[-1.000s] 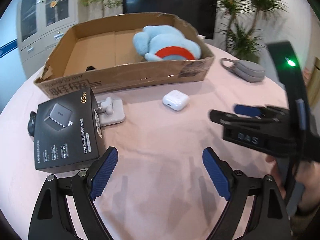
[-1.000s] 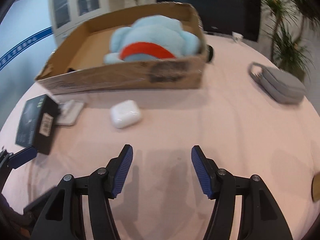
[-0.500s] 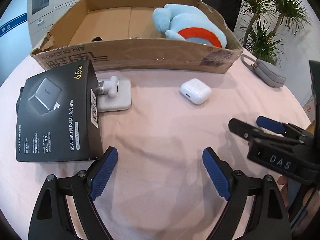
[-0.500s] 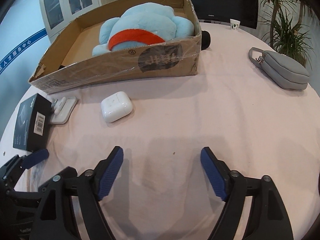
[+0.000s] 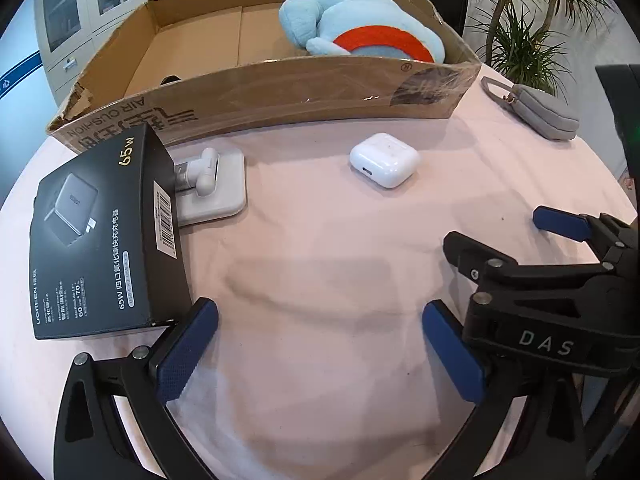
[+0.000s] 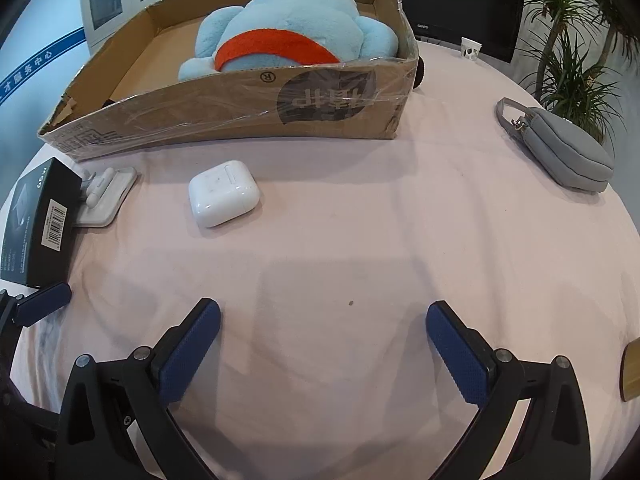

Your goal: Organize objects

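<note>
The left gripper (image 5: 320, 344) hangs wide open over the pink cloth (image 5: 320, 264), nothing between its blue pads. Its left pad sits just beside the near corner of a black box (image 5: 100, 240), which reads "UGREEN" and "65W" and carries a barcode sticker. The right gripper (image 6: 322, 344), likewise spread and empty, bears "DAS" on its body in the left wrist view. Beyond the black box lies a white tray (image 5: 216, 192) with a small white gadget on it. The white earbud case (image 6: 224, 193) rests apart on the cloth, near the carton (image 6: 240, 108), printed "AIR CUSHION". A blue plush (image 6: 288, 40) with a red band lies inside. A grey pouch (image 6: 560, 148) sits far right; the screen (image 6: 460, 0) behind reads "SANYO".
</note>
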Tool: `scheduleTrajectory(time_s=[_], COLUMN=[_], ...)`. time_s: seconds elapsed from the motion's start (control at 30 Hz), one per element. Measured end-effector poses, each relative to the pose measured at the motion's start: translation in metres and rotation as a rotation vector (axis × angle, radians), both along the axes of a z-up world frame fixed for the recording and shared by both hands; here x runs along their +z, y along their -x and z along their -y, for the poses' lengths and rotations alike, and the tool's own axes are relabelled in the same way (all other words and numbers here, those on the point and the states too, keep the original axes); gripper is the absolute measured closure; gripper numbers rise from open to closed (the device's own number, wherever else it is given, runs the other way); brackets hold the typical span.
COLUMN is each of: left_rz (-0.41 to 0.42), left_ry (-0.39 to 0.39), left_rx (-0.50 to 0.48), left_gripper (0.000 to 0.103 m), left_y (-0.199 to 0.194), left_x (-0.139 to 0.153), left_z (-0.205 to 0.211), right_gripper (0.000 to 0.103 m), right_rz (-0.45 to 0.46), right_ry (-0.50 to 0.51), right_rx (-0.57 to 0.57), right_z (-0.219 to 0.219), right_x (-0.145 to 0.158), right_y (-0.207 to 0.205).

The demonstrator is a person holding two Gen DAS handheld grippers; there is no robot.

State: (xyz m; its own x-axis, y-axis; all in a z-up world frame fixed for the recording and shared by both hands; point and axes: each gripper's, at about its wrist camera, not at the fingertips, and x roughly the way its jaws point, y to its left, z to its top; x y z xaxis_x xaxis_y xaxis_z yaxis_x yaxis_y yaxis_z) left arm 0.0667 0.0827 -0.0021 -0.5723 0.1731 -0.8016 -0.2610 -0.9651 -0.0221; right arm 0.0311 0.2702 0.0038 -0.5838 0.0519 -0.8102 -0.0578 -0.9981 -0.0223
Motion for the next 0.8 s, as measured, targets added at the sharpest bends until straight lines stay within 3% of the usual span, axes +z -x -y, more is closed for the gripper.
scheduleTrajectory(time_s=[0.8], left_rz=[0.0], left_ry=[-0.001], left_rx=[-0.001], left_gripper=[0.001], left_y=[-0.0015], left_x=[-0.0001], left_z=[0.0001], right_gripper=[0.0], right_rz=[0.0], right_ry=[-0.001], right_rx=[0.001], right_z=[-0.0016], right_x=[0.0016], right_y=[0.0004])
